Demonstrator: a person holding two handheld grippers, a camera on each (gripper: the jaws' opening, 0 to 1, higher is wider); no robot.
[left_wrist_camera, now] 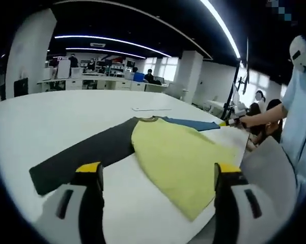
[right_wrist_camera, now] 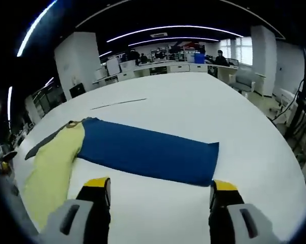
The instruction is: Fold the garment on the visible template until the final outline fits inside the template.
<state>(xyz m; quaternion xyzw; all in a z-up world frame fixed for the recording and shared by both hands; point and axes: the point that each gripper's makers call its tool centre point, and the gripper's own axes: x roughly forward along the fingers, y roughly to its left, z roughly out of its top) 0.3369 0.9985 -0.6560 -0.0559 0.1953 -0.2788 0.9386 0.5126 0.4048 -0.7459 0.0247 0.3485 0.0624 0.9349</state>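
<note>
One shirt (left_wrist_camera: pixel 178 162) lies flat on your white tabletop (left_wrist_camera: pixel 66 122), no writing legible.
Both your hand-held grippers, left (left_wrist_camera: pixel 158 190) and right (right_wrist_camera: pixel 160 201), are released, grasping nothing; three colours: yellow body, dark sleeve (left_wrist_camera: pixel 81 157), blue sleeve (right_wrist_camera: pixel 147 152).

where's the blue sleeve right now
In the right gripper view the blue sleeve lies flat on the white table, stretching right from the yellow body, just ahead of the open right tool. In the left gripper view it is the far sleeve.
</note>
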